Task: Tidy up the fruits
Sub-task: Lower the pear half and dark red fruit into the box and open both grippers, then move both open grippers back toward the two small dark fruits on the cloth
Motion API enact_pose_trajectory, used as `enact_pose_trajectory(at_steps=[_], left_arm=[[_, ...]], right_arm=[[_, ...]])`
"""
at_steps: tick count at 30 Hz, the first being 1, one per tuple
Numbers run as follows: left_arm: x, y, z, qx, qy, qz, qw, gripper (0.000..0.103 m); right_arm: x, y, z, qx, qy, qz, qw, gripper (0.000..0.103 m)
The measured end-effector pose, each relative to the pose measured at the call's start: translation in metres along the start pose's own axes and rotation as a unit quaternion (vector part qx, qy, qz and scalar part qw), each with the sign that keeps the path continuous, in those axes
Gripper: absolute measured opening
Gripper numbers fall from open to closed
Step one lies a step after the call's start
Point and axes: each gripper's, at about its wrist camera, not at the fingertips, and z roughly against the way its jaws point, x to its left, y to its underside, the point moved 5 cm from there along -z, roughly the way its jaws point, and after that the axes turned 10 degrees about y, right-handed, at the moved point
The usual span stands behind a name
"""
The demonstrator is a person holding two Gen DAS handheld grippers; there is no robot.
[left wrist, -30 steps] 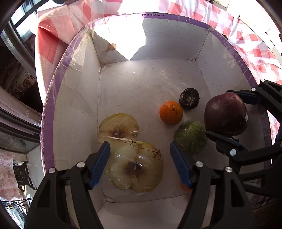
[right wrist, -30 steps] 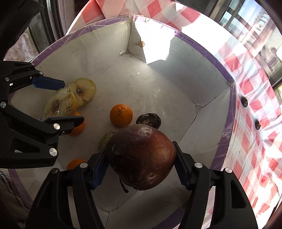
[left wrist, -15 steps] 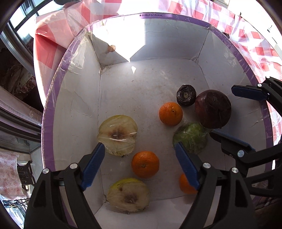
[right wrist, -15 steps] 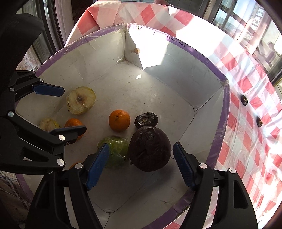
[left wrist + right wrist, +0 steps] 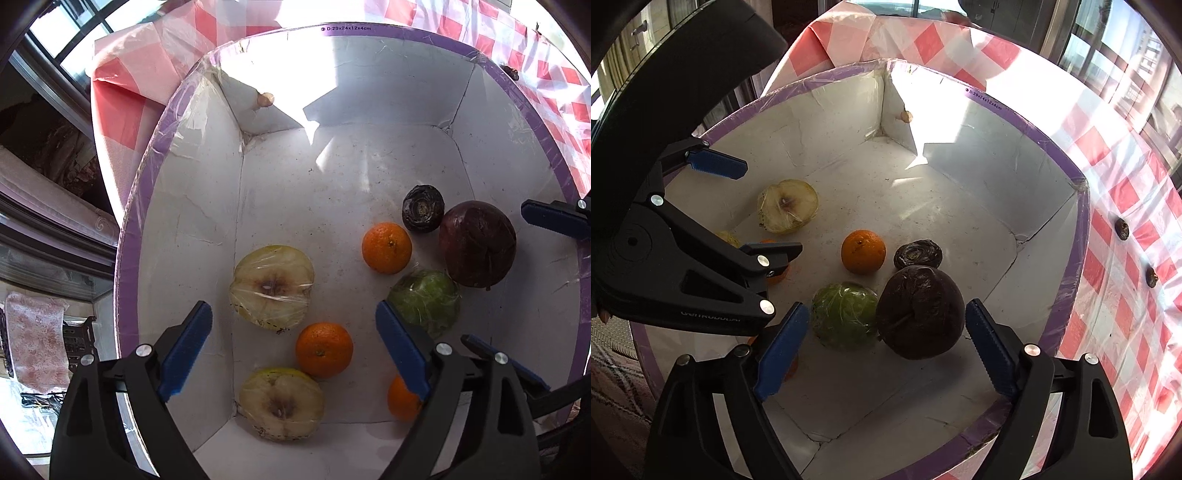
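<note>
Both your tongs gape wide and hold nothing. The dark red apple (image 5: 921, 312) sits on the box (image 5: 1027, 122) floor between your right gripper (image 5: 882, 349) pads, stem toward you, beside the wrapped green fruit (image 5: 846, 319). Your left gripper (image 5: 291, 345) hovers over an orange (image 5: 324, 349) between two apple halves, cut faces up.

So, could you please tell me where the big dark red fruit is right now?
The dark red fruit lies on the box floor in the right wrist view, free between the open right tongs, touching the green fruit, just before the small dark fruit.
</note>
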Motion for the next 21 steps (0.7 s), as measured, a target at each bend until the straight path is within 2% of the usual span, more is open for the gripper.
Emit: enact_pose_trajectory(at_steps=[2,5,8,12,15,17,19,21], left_arm=[[0.001,-0.006,0.008,-0.016,-0.029,0.004,0.9994,0.090],[0.002,-0.020,0.021,-0.046,-0.065,0.026,0.9965,0.093],[-0.007,-0.039,0.032,-0.078,-0.082,0.042,0.9926,0.093],[-0.035,-0.069,0.052,-0.141,-0.115,0.030,0.9829,0.095],[-0.067,-0.093,0.075,-0.202,-0.140,0.006,0.9693,0.100],[-0.092,-0.110,0.088,-0.241,-0.146,-0.012,0.9593,0.100],[-0.120,-0.126,0.096,-0.268,-0.149,-0.030,0.9513,0.101],[-0.150,-0.142,0.094,-0.274,-0.136,-0.054,0.9504,0.101]], right_arm=[[-0.003,0.002,0.006,-0.015,-0.023,-0.018,0.999,0.084],[-0.014,0.002,0.023,-0.046,-0.083,-0.050,0.994,0.084],[-0.035,0.010,0.035,-0.060,-0.110,-0.084,0.989,0.084],[-0.071,0.023,0.054,-0.087,-0.168,-0.147,0.971,0.080],[-0.103,0.038,0.054,-0.080,-0.154,-0.185,0.967,0.080],[-0.130,0.051,0.051,-0.070,-0.154,-0.224,0.960,0.080],[-0.155,0.067,0.044,-0.052,-0.132,-0.257,0.956,0.080],[-0.182,0.084,0.037,-0.033,-0.102,-0.291,0.951,0.080]])
